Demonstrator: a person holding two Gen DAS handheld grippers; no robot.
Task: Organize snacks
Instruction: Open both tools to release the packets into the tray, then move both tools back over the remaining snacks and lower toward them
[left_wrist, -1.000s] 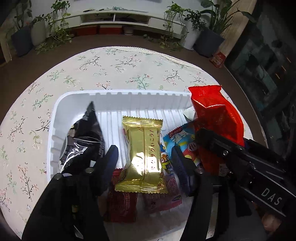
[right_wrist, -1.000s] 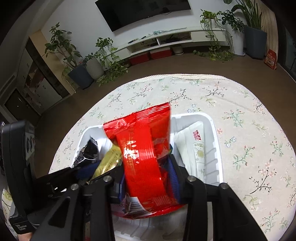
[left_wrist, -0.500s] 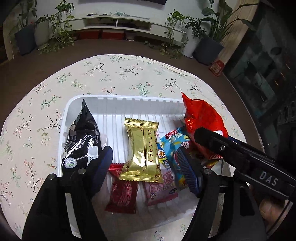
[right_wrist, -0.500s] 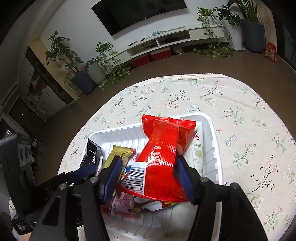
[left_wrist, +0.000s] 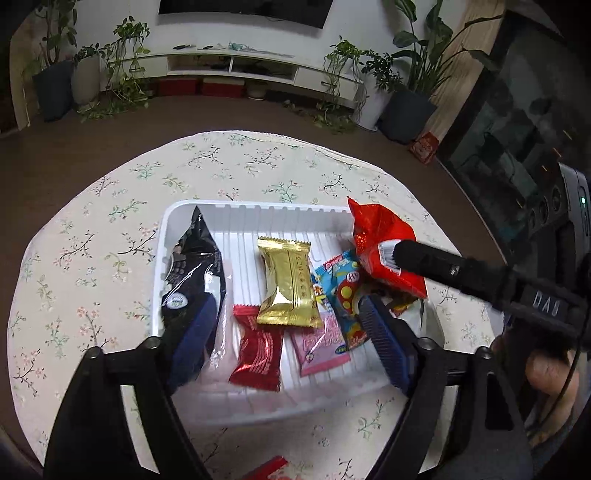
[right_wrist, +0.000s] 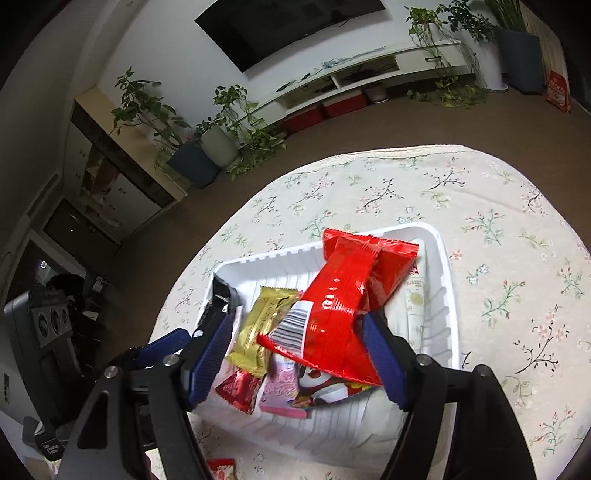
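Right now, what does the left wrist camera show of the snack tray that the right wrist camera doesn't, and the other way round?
Only the left wrist view: the blue cartoon packet, face up and unobstructed, and the black packet's printed front.

Only the right wrist view: the white packet along the tray's right wall, behind the big red bag, and that bag's barcode.

Both: the white ribbed tray, gold packet, small red packet, pink packet, and both grippers, left gripper and right gripper, jaws opening, pads clear of the snacks.
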